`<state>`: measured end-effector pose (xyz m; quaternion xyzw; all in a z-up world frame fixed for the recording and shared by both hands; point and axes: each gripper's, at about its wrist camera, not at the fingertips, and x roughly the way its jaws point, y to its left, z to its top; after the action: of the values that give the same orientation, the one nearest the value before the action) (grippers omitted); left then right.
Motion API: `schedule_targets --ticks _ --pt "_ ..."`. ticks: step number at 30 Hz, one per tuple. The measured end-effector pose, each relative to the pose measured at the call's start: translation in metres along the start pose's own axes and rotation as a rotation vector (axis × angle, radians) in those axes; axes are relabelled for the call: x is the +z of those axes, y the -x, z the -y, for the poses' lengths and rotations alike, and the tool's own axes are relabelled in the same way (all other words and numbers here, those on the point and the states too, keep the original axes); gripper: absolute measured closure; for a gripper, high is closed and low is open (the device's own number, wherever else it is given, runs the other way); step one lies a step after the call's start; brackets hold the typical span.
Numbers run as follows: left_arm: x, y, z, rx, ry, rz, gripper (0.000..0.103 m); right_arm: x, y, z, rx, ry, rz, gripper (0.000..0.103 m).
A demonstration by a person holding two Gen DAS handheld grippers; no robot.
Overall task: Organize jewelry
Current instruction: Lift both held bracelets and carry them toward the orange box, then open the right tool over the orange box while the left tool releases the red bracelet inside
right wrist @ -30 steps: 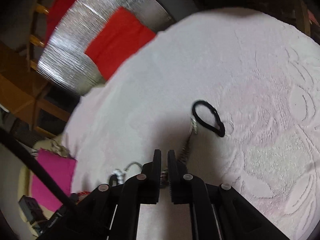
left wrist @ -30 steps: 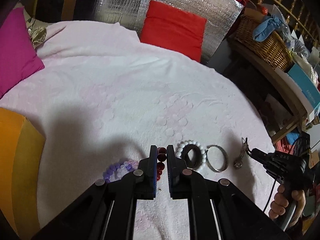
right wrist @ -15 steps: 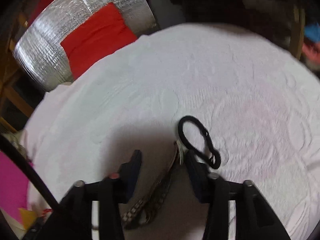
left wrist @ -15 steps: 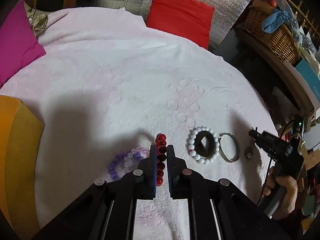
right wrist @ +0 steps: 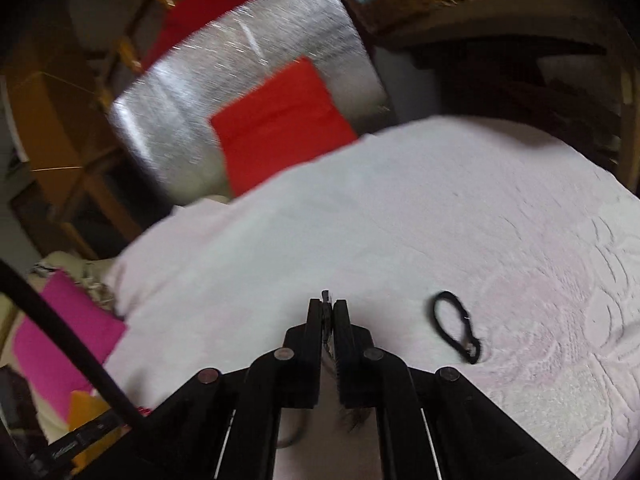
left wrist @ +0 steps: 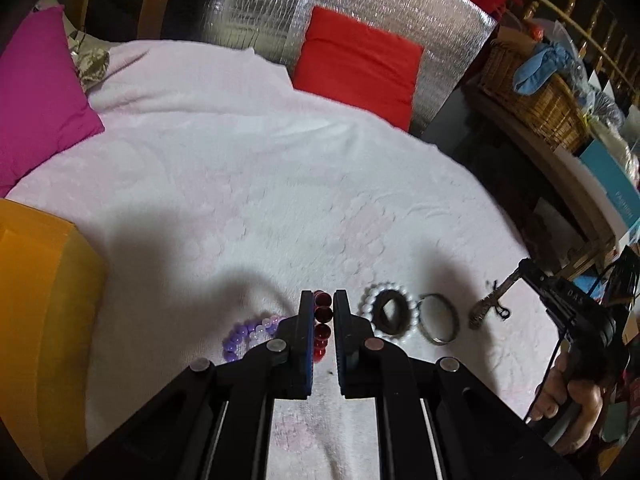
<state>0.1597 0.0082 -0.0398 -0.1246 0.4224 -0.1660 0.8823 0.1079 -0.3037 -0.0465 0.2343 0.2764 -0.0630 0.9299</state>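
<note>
The string of glossy dark-red round beads sits clamped between the fingers of the left gripper, the beads stacked in a line down the gap, low over the pale pink embossed bedspread. Just left of those fingers lies a bracelet of frosted purple and lilac beads; just right lies a white bead bracelet ringed around a dark band, then a thin plain metal bangle close beside it, all on the bed. Farther right, the right gripper has its fingers closed on a thin silvery patterned strap-like piece that hangs down toward the bedspread; in the right wrist view only a dark sliver of it shows between the tight fingers. A black elastic loop with a small metal joint lies flat on the bedspread to the right of it. A hand grips the right gripper's handle. Around the bed stand a magenta cushion, an orange box, a red cushion against a crinkled silver foil panel, a woven wicker basket, and a teal box whose small lettering seems to read "FASHION".
</note>
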Motion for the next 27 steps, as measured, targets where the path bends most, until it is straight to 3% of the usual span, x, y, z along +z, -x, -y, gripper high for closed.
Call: schedule_targets --ticks 10,13,16,21,27 --pt "-0.008 0.096 0.005 0.009 -0.03 0.179 0.094 -0.016 0.043 -0.08 0.202 0.125 0.092 0.097" --pt "-0.01 0.125 -0.008 0.058 -0.031 0.235 0.094 -0.032 0.057 -0.114 0.293 0.164 0.095 0.097" --pt "-0.013 0.145 -0.032 0.165 -0.011 0.259 0.094 -0.053 0.067 -0.149 0.393 0.199 0.071 0.097" --pt "-0.019 0.162 -0.086 0.295 0.073 0.265 0.094 -0.091 0.073 -0.212 0.527 0.243 0.01 0.097" --pt "-0.043 0.155 -0.152 0.398 0.175 0.173 0.094 -0.137 0.063 -0.276 0.645 0.284 -0.081 0.097"
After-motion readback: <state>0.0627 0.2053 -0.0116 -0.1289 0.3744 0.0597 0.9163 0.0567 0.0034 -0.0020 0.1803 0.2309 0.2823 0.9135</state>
